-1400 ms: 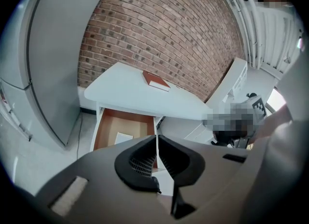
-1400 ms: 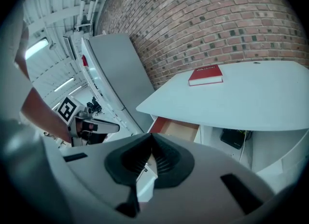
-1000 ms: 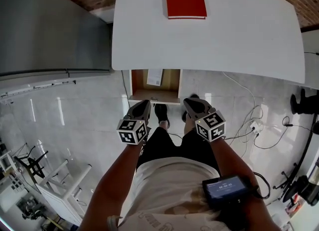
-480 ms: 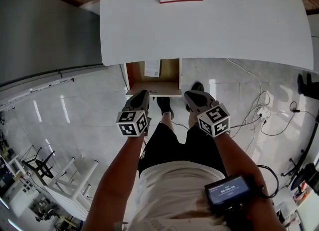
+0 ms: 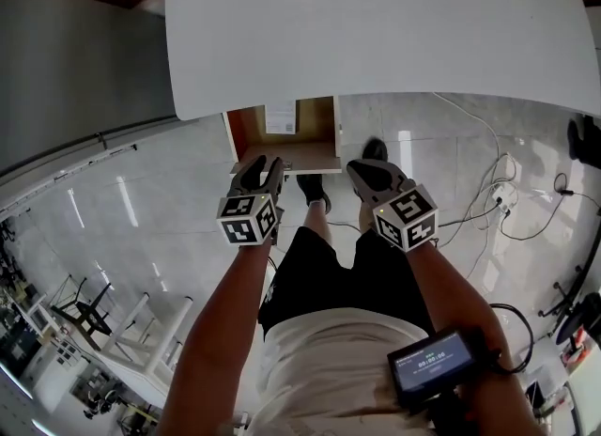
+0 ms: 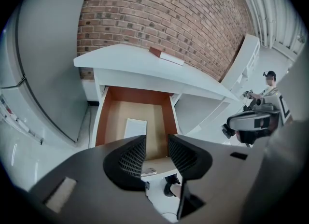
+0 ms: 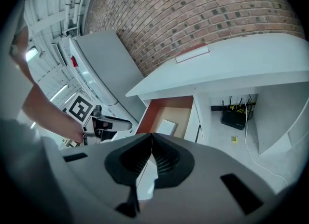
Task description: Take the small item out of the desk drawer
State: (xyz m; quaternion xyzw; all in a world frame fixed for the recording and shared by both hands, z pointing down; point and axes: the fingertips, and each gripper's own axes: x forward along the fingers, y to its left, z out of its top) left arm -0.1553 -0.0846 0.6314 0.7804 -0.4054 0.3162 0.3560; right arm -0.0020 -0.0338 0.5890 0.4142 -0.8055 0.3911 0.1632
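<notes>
The jaws of the left gripper [image 6: 157, 151], just opening yet only narrowly apart and empty, could shove the white packet [image 6: 135, 127] on the drawer [image 6: 100, 124] floor at mid-frame deeper under the desk [image 6: 125, 59], while those of the right gripper [image 7: 152, 139] are together.

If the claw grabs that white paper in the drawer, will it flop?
Probably. The paper looks thin and lies flat on the floor of the drawer, so it would likely bend and weigh little. Lying so flat, it may slide rather than lift, and it won't roll.
</notes>
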